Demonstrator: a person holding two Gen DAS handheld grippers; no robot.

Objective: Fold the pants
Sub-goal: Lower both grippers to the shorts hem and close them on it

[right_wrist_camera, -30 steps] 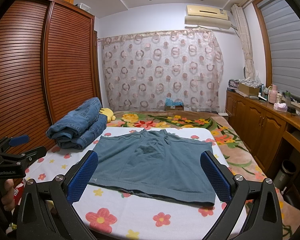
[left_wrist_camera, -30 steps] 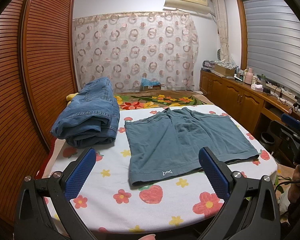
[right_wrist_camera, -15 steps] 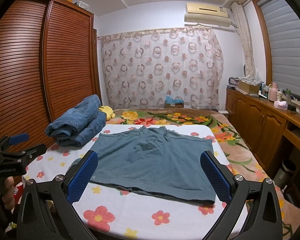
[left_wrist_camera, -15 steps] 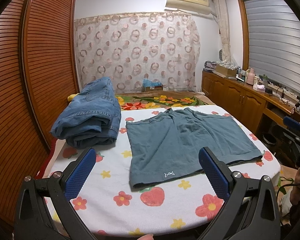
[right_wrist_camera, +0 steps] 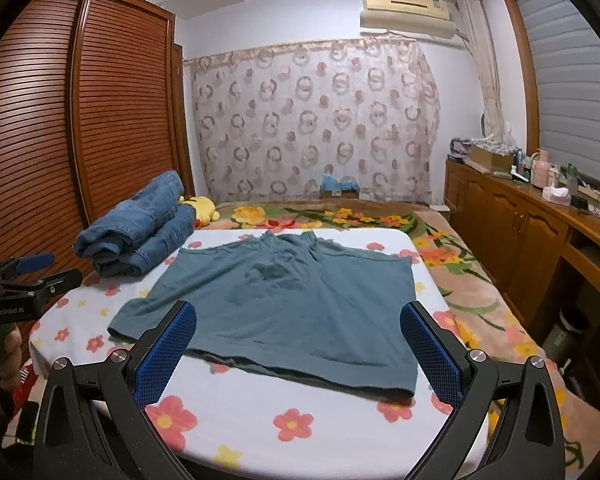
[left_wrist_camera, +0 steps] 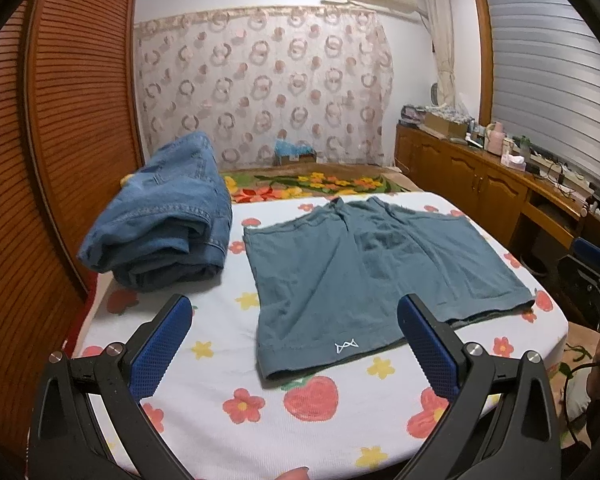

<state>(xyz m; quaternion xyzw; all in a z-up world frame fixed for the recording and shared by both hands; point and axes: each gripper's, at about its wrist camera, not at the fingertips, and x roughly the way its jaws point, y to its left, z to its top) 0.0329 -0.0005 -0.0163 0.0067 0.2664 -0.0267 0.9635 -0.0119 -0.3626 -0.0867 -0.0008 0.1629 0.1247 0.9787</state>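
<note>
Teal-grey shorts (left_wrist_camera: 364, 268) lie spread flat on the flowered white tablecloth (left_wrist_camera: 312, 420), leg hems toward me, a small white logo on the left hem. They also show in the right wrist view (right_wrist_camera: 292, 304). My left gripper (left_wrist_camera: 294, 332) is open and empty, hovering over the near left hem. My right gripper (right_wrist_camera: 298, 340) is open and empty over the near right hem. The left gripper also shows at the left edge of the right wrist view (right_wrist_camera: 28, 276).
A stack of folded blue jeans (left_wrist_camera: 164, 220) sits at the table's far left. A yellow plush toy (right_wrist_camera: 200, 206) lies behind it. A wooden wardrobe (right_wrist_camera: 60, 120) stands left, wooden cabinets (right_wrist_camera: 520, 224) right, a flowered bedspread (right_wrist_camera: 340, 216) behind.
Both grippers have moved forward, closer to the shorts' near hems. The shorts and jeans have not moved. Both grippers stay open.
</note>
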